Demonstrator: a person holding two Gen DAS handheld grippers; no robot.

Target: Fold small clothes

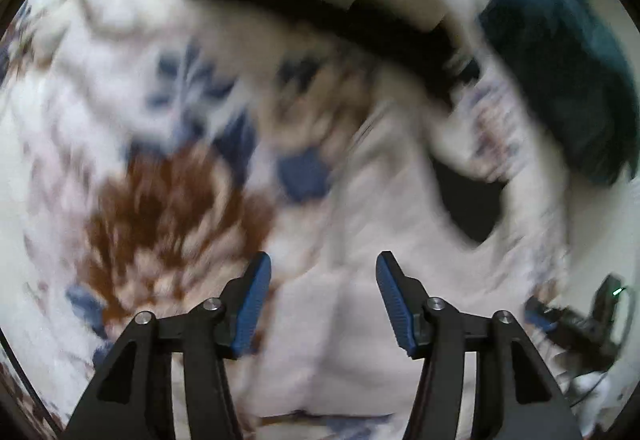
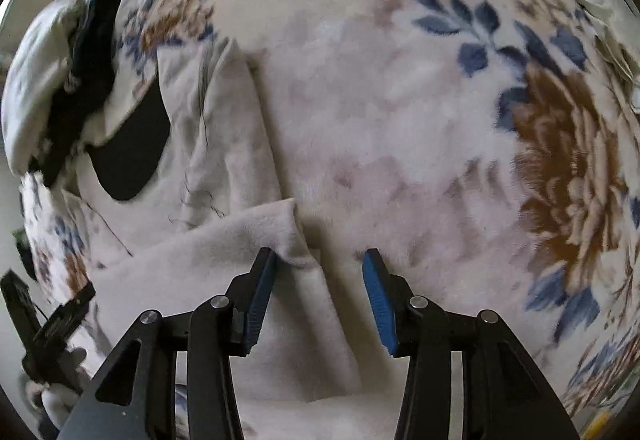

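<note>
Now the right gripper (image 2: 320, 260) is hovering with its jaws wide apart over a folded edge of the pale garment (image 2: 248, 240), which is lying on the floral blanket (image 2: 400, 100). The left gripper (image 1: 324, 268) is gaping too, holding nothing, its view blurred. That cloth looks soft, light and floppy; pinching the raised edge seems best.

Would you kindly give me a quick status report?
Left gripper open, empty. Right gripper open astride a fold of the cream garment. Garment on floral blanket. Nothing blocking.
</note>
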